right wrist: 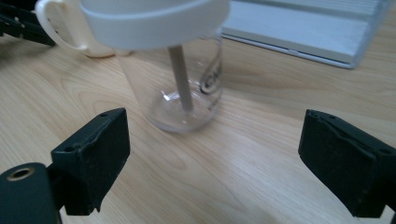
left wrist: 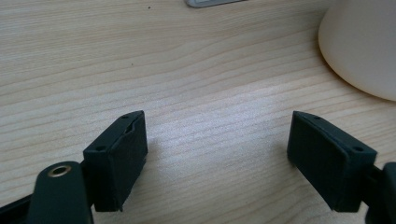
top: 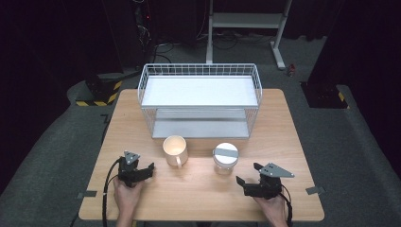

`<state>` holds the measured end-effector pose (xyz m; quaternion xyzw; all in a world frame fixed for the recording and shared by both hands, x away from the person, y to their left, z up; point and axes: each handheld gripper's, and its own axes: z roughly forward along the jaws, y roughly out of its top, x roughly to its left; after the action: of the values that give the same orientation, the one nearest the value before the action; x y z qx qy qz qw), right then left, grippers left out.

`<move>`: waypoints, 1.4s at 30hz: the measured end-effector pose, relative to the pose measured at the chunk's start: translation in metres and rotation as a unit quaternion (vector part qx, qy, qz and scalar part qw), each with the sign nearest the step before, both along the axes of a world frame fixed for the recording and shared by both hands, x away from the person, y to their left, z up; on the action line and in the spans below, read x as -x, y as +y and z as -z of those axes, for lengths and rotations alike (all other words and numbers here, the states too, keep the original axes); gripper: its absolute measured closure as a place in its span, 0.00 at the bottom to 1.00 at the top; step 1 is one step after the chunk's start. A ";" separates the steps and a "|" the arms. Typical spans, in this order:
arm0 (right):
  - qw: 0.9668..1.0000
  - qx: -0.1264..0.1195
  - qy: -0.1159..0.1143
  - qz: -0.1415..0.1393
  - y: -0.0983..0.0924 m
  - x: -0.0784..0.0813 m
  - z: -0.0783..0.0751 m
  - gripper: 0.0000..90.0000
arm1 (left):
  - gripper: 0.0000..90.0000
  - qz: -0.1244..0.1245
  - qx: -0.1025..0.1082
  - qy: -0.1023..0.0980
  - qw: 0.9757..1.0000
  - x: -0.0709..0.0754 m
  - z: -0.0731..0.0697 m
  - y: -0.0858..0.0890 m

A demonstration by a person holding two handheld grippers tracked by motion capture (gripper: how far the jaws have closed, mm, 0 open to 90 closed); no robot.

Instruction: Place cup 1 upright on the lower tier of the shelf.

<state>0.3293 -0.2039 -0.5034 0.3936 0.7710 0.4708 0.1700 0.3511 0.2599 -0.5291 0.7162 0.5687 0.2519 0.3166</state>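
Wooden table (top: 198,189) held a mug (top: 175,150) beside the jar (top: 225,158); left gripper (top: 140,171) and right gripper (top: 248,182) gaped empty; best to square up first.

A dark lab: black curtains (top: 56,38), hazard-striped base (top: 100,92), cables (top: 163,49).

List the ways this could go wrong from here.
1. The clear cup looks light and top-heavy under its white lid; a push from the open right gripper might tip it.
2. The mug stands close to the open left gripper, handle toward the person; a careless sweep could knock it.
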 end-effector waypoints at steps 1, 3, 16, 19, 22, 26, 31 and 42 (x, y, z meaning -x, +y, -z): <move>1.000 -0.002 -0.001 -0.004 0.003 -0.001 -0.001 0.10 | 0.23 0.000 0.000 0.000 1.000 0.000 0.000 0.000; 1.000 -0.004 -0.005 -0.010 0.008 -0.003 -0.004 0.10 | 0.23 0.000 0.000 0.000 1.000 0.000 0.000 0.000; 0.999 -0.007 -0.024 -0.027 0.035 -0.016 -0.018 0.10 | 0.23 0.000 0.000 0.000 1.000 0.000 0.000 0.000; 0.999 -0.001 -0.027 -0.025 0.038 -0.018 -0.020 0.10 | 0.23 0.000 0.000 0.000 1.000 0.000 0.000 0.000; 0.999 0.000 -0.031 -0.024 0.041 -0.021 -0.022 0.10 | 0.23 0.000 0.000 0.000 1.000 0.000 0.000 0.000; 0.999 0.003 -0.037 -0.025 0.047 -0.023 -0.022 0.10 | 0.23 0.000 0.000 0.000 1.000 0.000 0.000 0.000; 0.999 0.011 -0.041 -0.026 0.054 -0.026 -0.021 0.10 | 0.23 0.000 0.000 0.000 1.000 0.000 0.000 0.000; 0.998 0.013 -0.064 -0.007 0.062 -0.030 -0.013 0.09 | 0.23 0.000 0.000 0.000 1.000 0.000 0.000 0.000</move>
<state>0.3589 -0.1422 -0.4903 0.3547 0.7675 0.4859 0.2213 0.3510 0.2599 -0.5291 0.7162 0.5688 0.2517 0.3167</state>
